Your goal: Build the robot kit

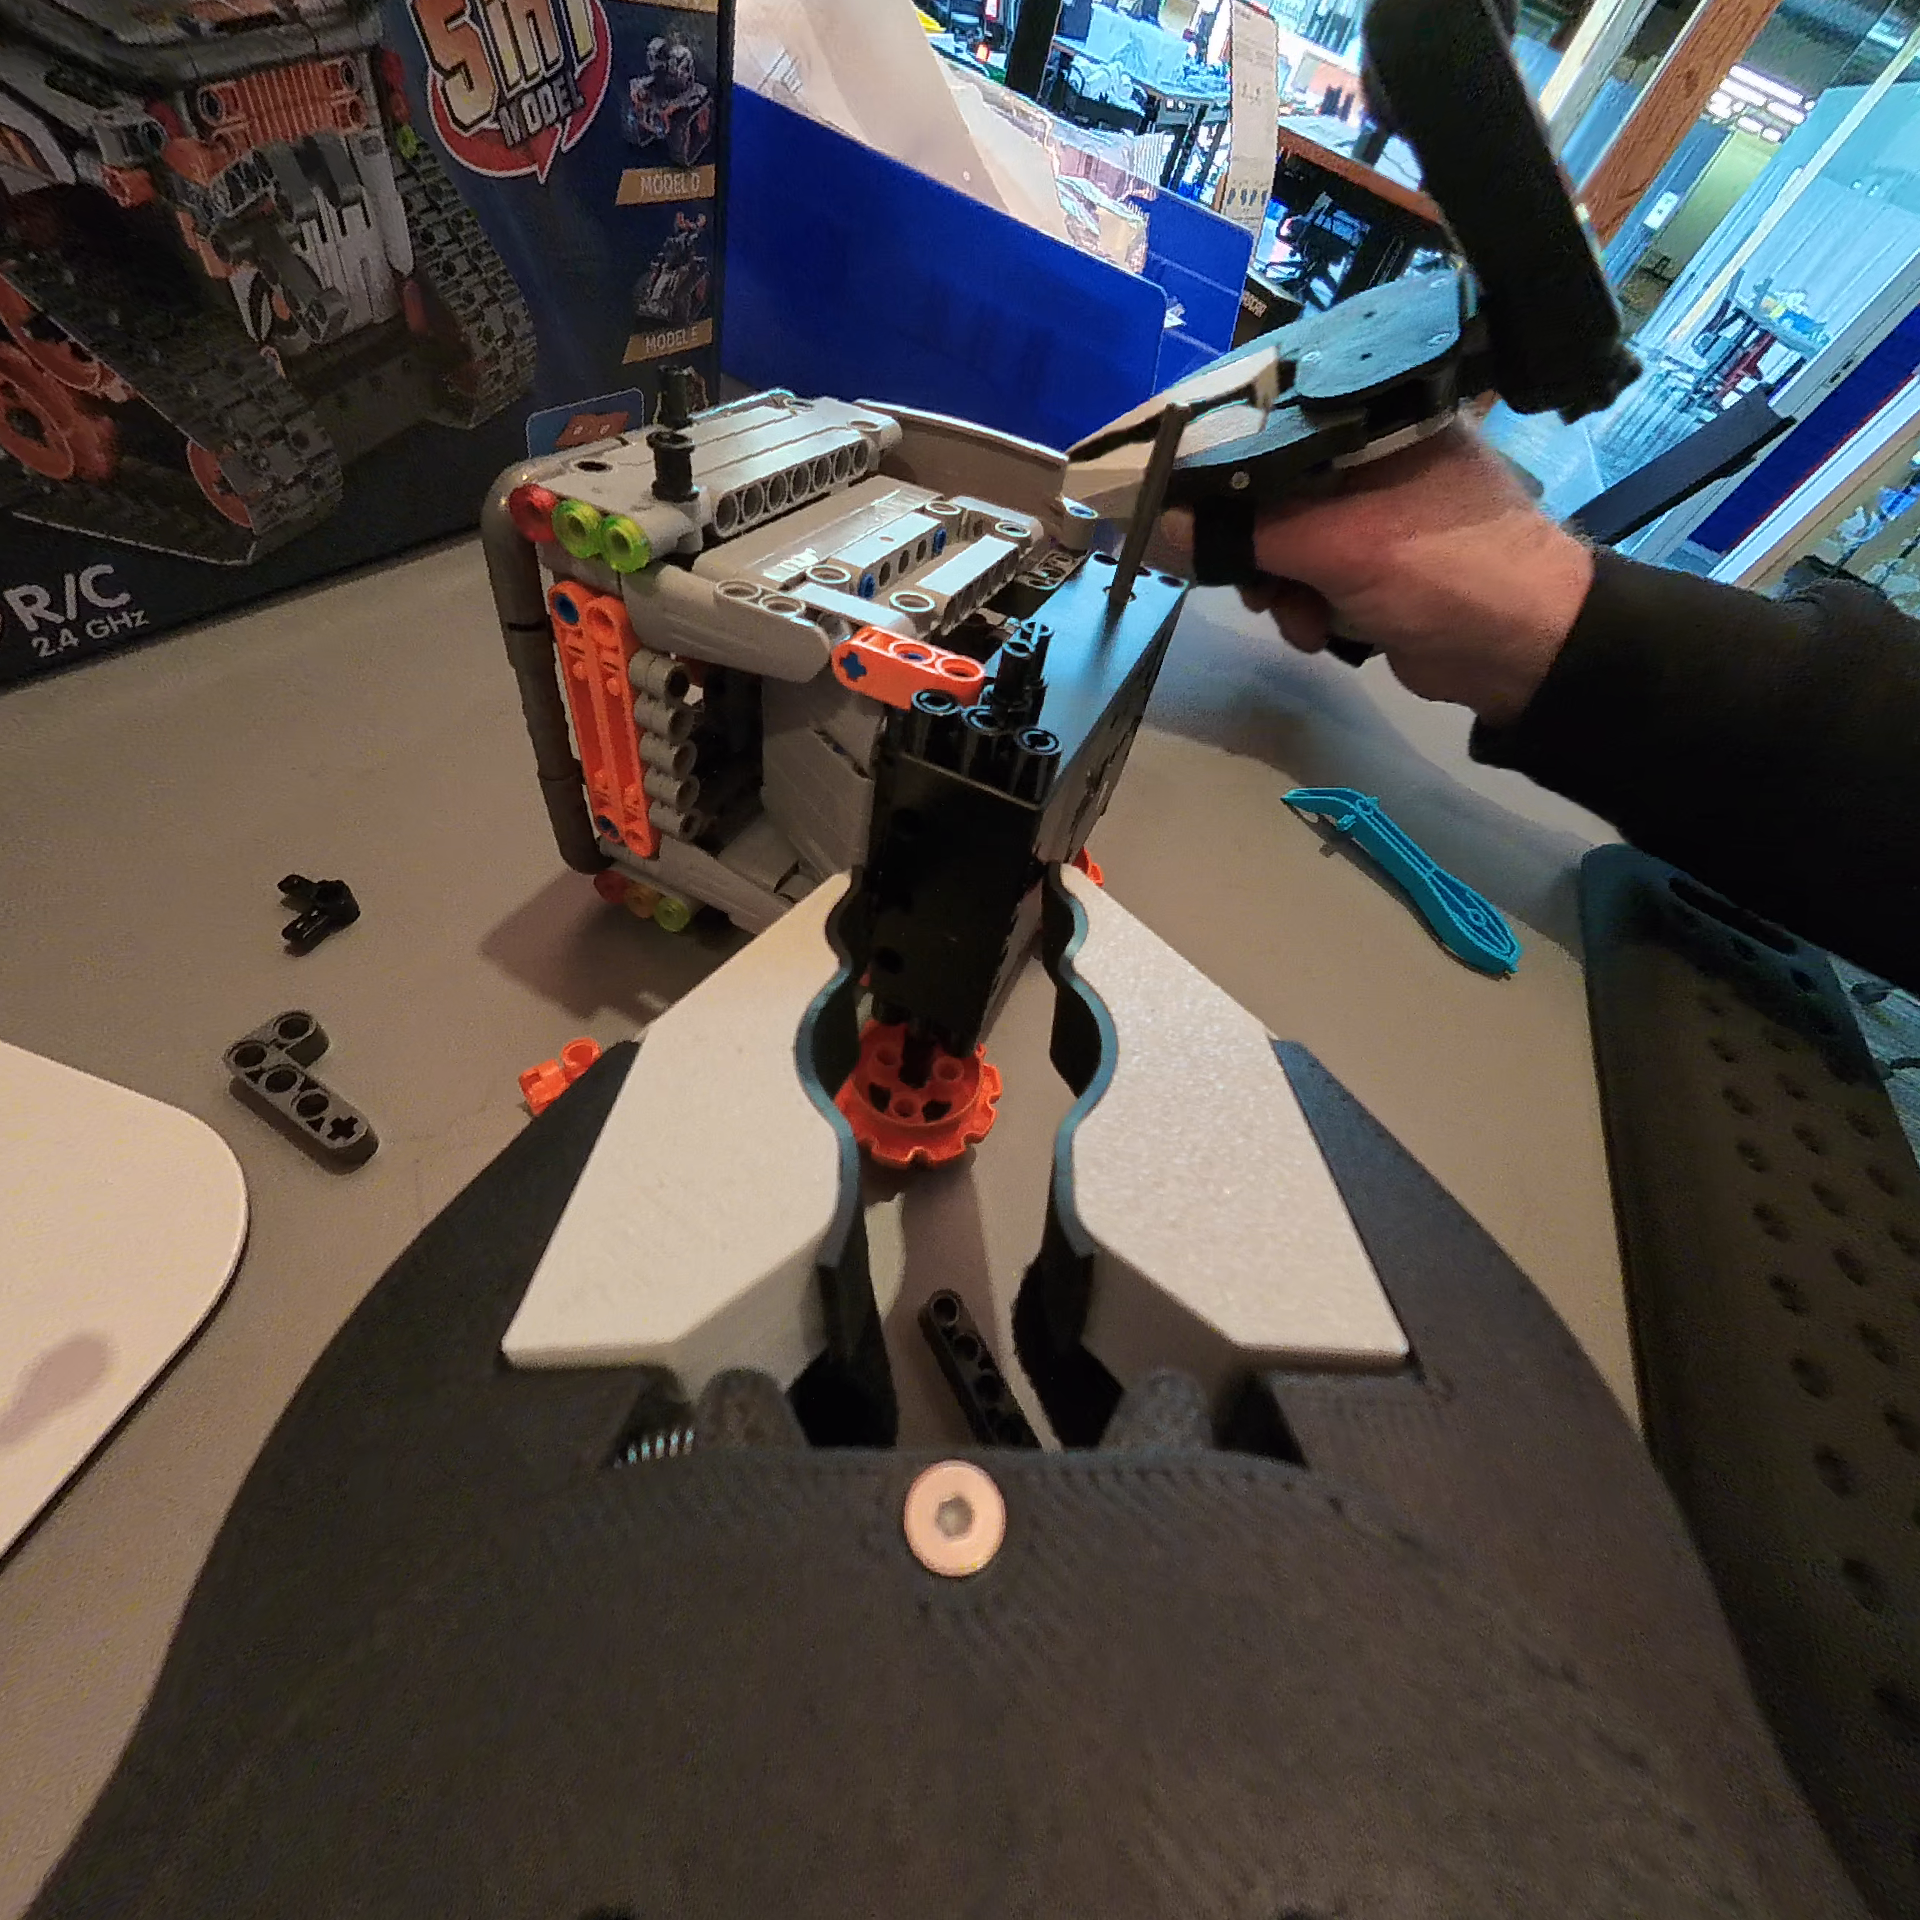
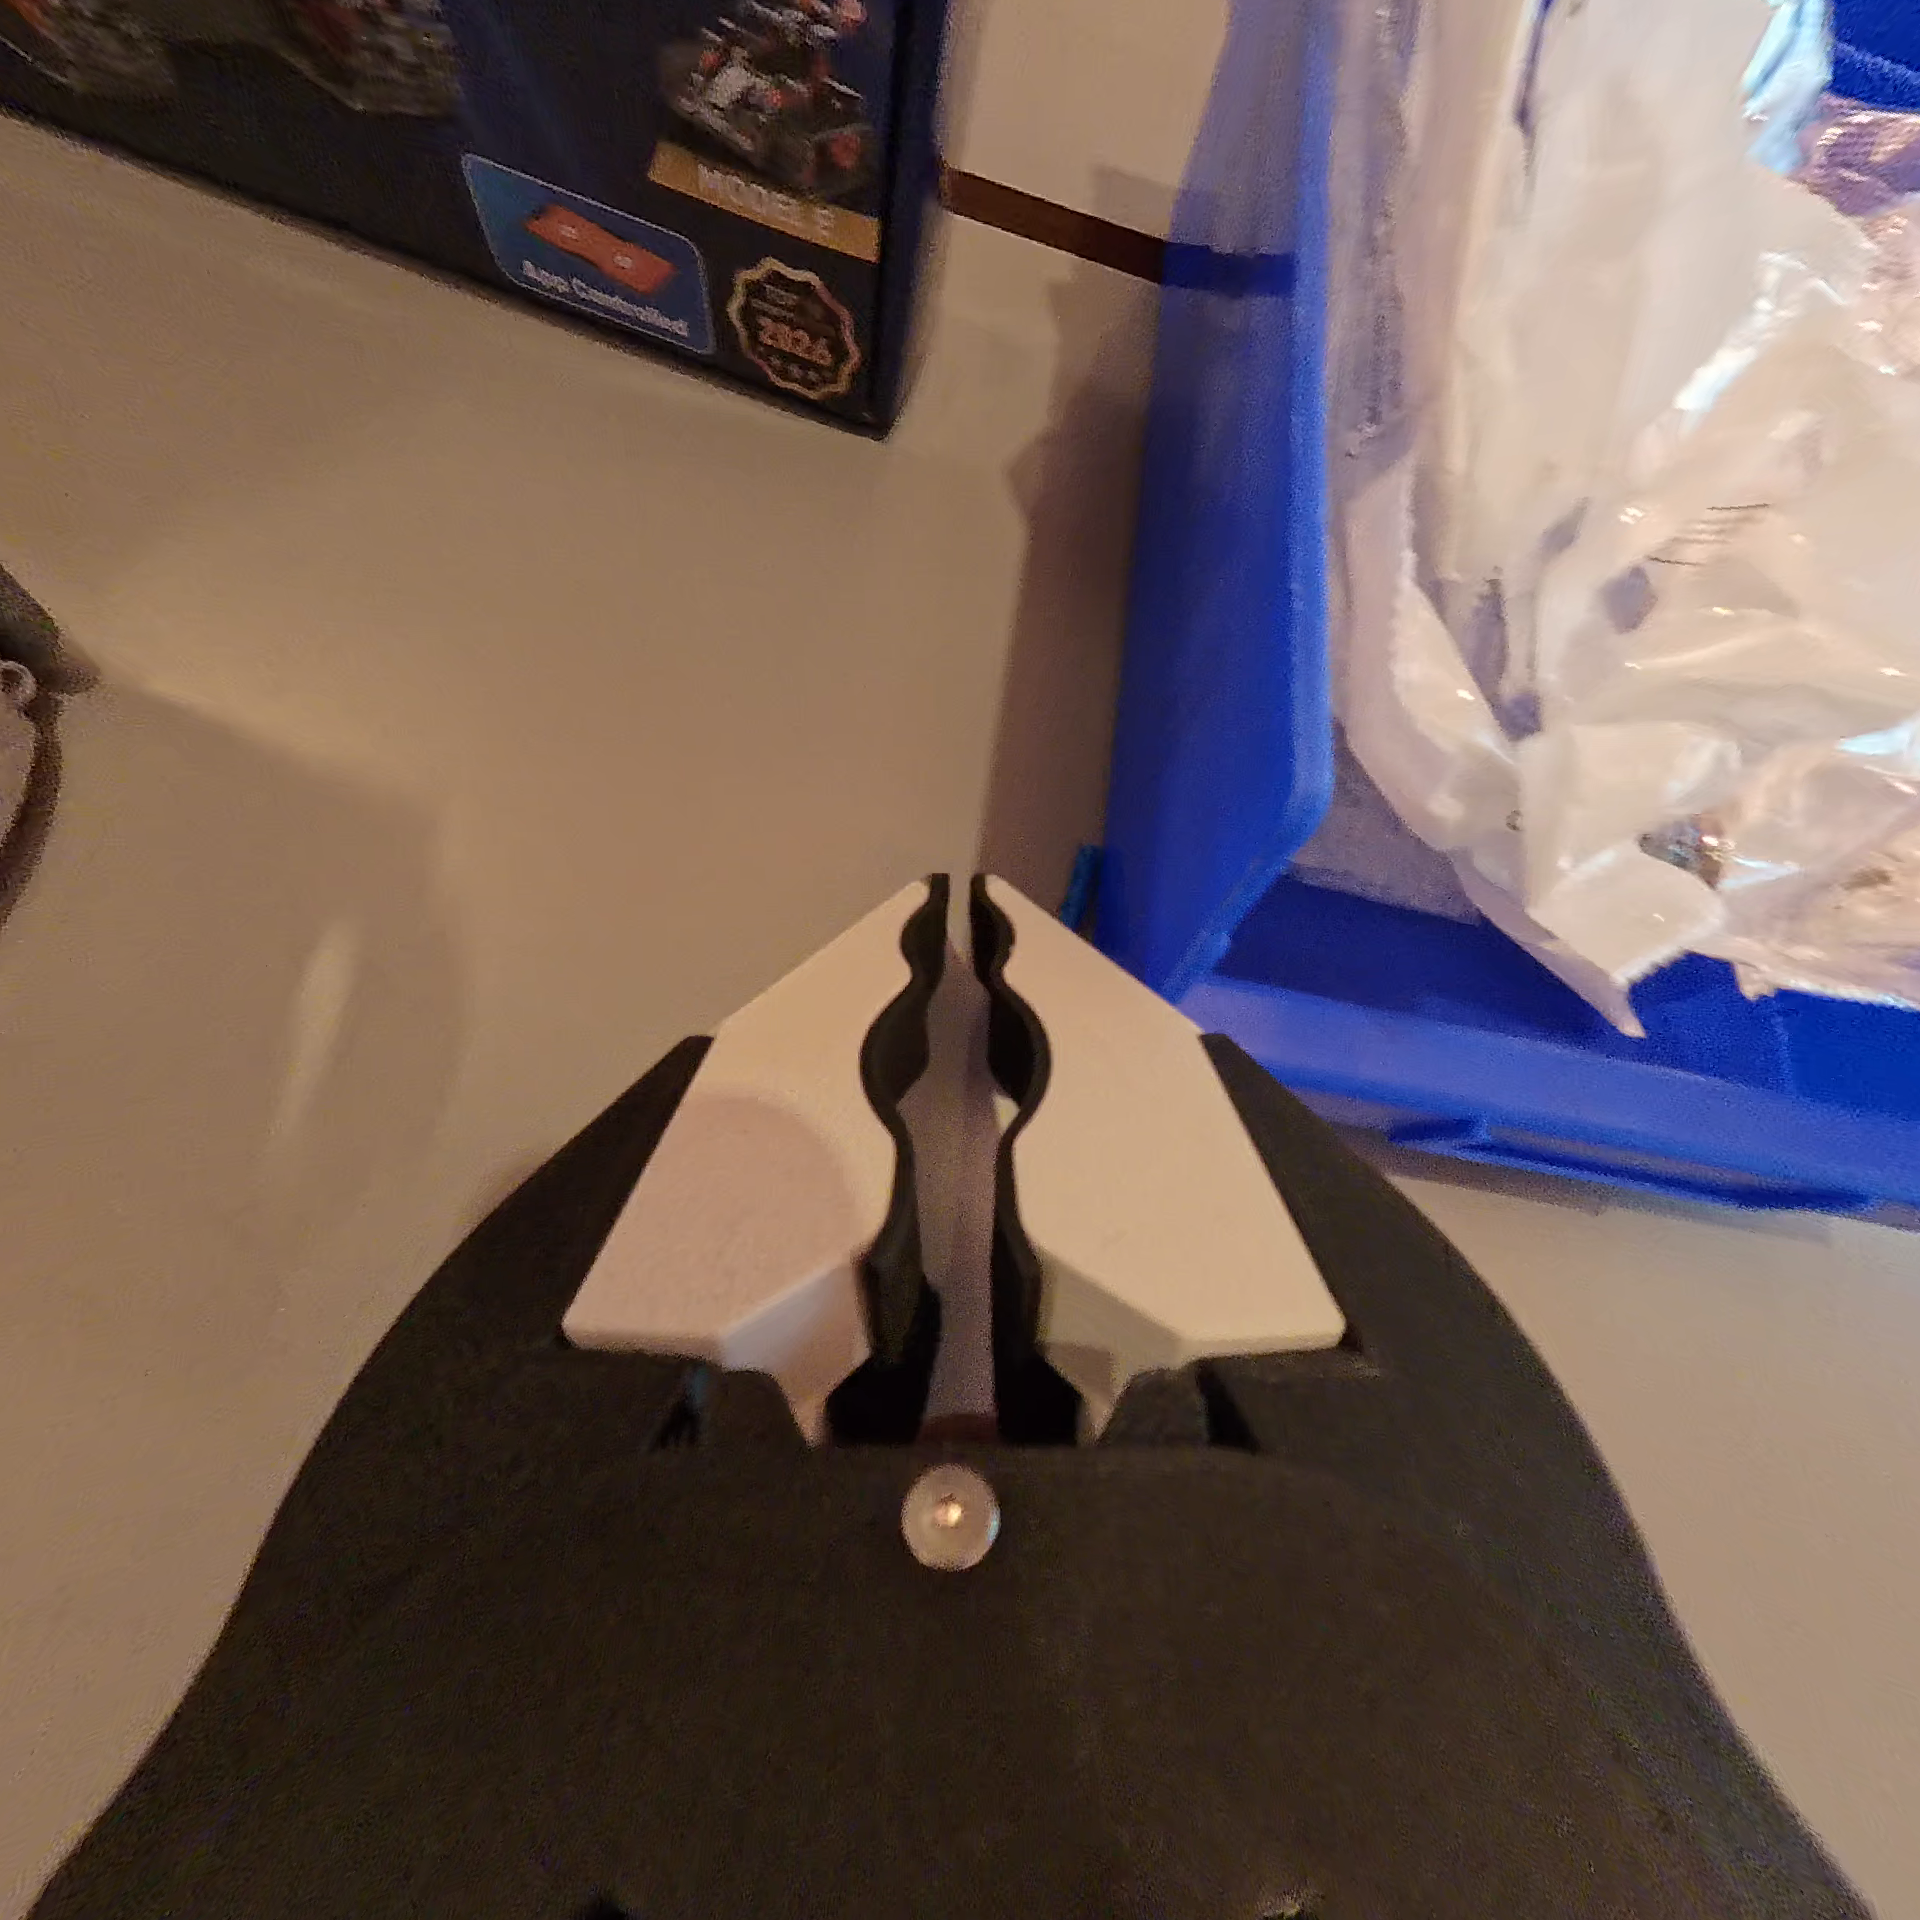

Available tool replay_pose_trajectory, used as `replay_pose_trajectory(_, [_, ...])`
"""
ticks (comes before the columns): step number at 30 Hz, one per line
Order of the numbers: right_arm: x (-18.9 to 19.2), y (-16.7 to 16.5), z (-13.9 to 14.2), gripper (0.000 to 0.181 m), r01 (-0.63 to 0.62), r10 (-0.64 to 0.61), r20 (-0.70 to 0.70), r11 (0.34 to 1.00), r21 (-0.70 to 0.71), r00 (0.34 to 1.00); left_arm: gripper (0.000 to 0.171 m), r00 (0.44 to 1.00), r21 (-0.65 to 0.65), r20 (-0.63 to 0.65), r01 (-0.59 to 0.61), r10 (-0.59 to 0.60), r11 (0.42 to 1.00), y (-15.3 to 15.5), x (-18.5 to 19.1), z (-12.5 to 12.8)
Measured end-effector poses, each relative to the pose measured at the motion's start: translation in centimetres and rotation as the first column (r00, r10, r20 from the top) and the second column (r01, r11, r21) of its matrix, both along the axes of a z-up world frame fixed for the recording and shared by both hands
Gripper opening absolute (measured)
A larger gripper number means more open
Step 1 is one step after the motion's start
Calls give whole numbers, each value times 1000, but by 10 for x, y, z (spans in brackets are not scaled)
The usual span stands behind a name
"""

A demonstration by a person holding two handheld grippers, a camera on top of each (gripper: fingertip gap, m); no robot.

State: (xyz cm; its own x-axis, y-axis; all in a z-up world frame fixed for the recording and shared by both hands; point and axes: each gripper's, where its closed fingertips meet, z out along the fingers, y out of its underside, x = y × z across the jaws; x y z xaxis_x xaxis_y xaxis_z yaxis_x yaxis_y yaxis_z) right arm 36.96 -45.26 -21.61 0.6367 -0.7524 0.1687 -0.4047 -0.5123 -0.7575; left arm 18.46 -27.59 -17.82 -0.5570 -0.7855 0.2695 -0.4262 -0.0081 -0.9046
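Grey tabletop (image 1: 260, 748) in a cluttered workshop, shelves and benches blurred beyond its far edge. At the far left corner, dark blue printed toy box (image 1: 312, 260); beside it along the far edge, blue plastic bin (image 1: 935, 301) stuffed with crumpled clear bags (image 2: 1610, 520).

Near the middle of the tabletop, grey, black and orange brick-built vehicle body (image 1: 790, 644), tipped on its side. Left gripper (image 1: 948, 883) clamped around the body's black stacked-beam column (image 1: 956, 862), fingertips pressed to either flank, with an orange toothed gear (image 1: 914, 1101) at the column's near end between the pads.

Right gripper (image 1: 1091, 462), carried in a person's hand (image 1: 1403, 603), poised above the body's flat black panel (image 1: 1112, 665), jaws pinched on a thin dark grey rod (image 1: 1143, 509) hanging down, lower tip at or just above that panel; contact hard to tell.

Toward the left edge: small black clip piece (image 1: 317, 909), dark grey L-shaped beam (image 1: 301, 1091), tiny orange connector (image 1: 561, 1070), white rounded board (image 1: 104, 1247). Toward the right edge: teal flat plastic tool (image 1: 1403, 883) and black perforated mat (image 1: 1766, 1247).
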Motion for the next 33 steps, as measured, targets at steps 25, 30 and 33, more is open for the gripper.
replay_pose_trajectory(25, [29,-19,-23,2,101,-103,-55,994,-40,993,31,1000,-9,-5,0,0,1000,-1,0,0])
replay_pose_trajectory(30, [11,-8,-23,2,30,-26,-151,999,25,988,31,1000,-7,-6,0,0,1000,0,0,0])
replay_pose_trajectory(33, [-15,5,-23,1,-42,51,-193,998,48,980,31,1000,-10,-8,1,-1,1000,0,0,0])
